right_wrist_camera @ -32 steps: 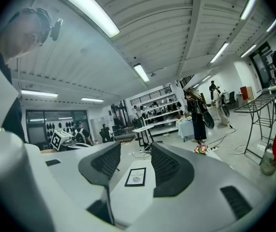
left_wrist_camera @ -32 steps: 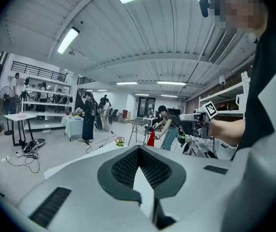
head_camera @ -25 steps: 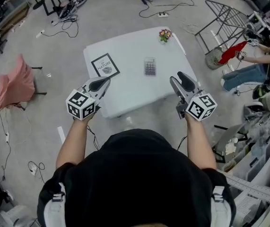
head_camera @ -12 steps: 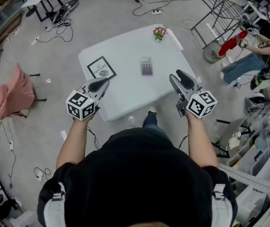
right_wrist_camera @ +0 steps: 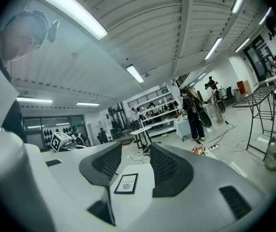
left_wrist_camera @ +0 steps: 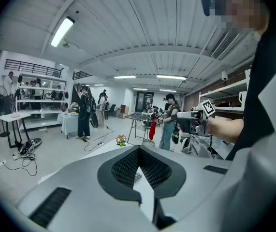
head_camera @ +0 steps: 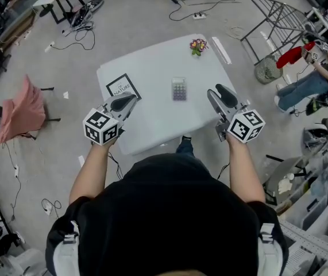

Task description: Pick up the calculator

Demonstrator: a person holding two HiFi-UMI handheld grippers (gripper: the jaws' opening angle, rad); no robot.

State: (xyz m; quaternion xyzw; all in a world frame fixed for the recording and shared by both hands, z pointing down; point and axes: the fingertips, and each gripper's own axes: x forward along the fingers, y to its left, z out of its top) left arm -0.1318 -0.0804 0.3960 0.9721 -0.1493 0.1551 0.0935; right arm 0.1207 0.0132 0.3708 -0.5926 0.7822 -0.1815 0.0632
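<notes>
Both bare arms are stretched forward. The left arm point(head_camera: 92, 174) and the right arm point(head_camera: 241, 171) each carry a gripper over the near edge of the desk point(head_camera: 152, 62). The left gripper point(head_camera: 131, 99) points forward and a little inward, just beside the card point(head_camera: 123, 87). Its jaws are pressed together at the tips and pinch nothing. The right gripper point(head_camera: 213, 89) also points forward and a little inward. Its jaws are spread, have just been closing slightly, and nothing is between them; in the right gripper view only the card on the desk shows through the gap.

The calculator point(head_camera: 178, 89) lies flat near the middle of the desk, ahead of both grippers, between them and apart from both. Its long axis runs away from the person, with the display end at the far side. Flowers point(head_camera: 197, 45) stand near the far edge.
</notes>
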